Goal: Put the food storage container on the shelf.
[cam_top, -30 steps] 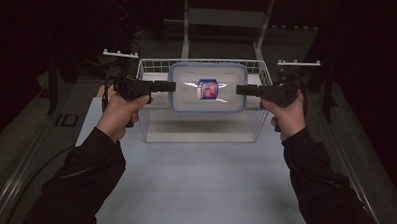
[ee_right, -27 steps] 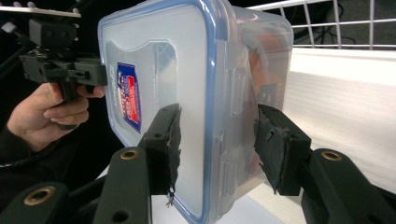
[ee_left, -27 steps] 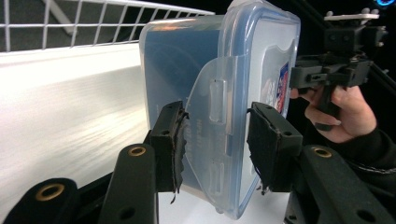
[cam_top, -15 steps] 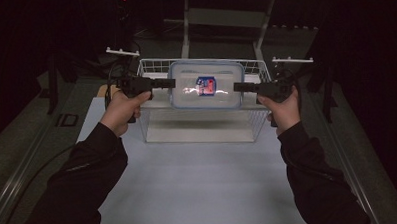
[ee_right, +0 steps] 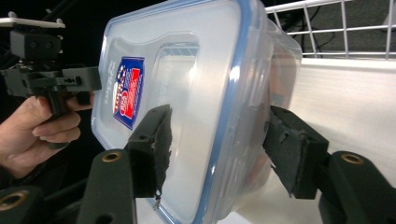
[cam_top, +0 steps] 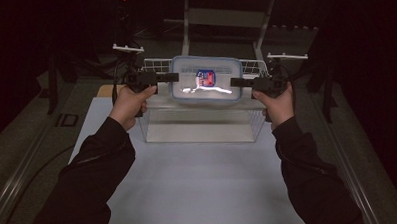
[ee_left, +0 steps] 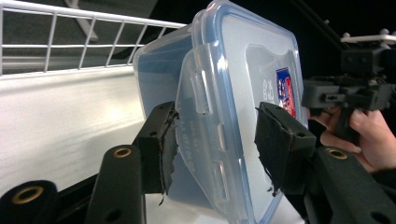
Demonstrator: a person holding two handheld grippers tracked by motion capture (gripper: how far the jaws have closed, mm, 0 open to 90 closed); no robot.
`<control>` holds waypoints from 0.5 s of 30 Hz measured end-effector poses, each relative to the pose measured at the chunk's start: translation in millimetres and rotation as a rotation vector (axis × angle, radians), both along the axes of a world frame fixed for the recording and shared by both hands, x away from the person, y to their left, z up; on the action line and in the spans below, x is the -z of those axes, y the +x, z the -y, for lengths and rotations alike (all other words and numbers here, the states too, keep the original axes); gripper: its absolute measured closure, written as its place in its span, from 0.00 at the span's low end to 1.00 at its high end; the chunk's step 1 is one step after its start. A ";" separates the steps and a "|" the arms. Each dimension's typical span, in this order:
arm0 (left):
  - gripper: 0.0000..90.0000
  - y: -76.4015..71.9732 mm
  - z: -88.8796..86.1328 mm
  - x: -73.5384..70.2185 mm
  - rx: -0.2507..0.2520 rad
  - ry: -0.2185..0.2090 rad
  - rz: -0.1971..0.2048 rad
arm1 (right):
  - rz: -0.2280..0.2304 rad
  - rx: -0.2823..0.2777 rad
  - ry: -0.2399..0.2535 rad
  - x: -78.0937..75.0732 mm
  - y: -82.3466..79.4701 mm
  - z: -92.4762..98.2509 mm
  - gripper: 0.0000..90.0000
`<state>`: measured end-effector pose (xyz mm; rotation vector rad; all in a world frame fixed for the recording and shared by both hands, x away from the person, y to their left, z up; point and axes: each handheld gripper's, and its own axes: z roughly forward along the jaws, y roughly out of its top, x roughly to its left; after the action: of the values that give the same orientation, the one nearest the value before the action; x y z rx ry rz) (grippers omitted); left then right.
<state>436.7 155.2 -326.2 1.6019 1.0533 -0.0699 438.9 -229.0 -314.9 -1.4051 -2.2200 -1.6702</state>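
Box [cam_top: 206, 79] with its blue-rimmed lid sits over the far wire basket [cam_top: 155, 66]; my left gripper [ee_left: 215, 140] and right gripper [ee_right: 217, 144] have just been opening, pads off its ends. I back straight out, without snagging the latches.

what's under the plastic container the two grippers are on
Under the lidded plastic container is the white wire basket, with its pale floor showing. The part of the basket directly beneath the container is covered.
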 end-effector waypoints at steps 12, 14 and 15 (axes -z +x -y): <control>0.51 19.8 5.7 2.9 -0.043 -0.031 -0.070 | -0.077 0.030 0.051 3.8 22.8 3.8 0.43; 0.49 21.9 6.8 3.6 -0.053 -0.028 -0.078 | -0.088 0.031 0.052 4.3 26.4 3.2 0.42; 0.48 22.9 7.3 3.7 -0.057 -0.023 -0.078 | -0.095 0.033 0.053 4.5 28.3 2.7 0.41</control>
<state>459.6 147.9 -330.0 1.5584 1.1539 -0.1070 467.2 -231.7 -319.4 -1.4827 -2.0987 -1.6229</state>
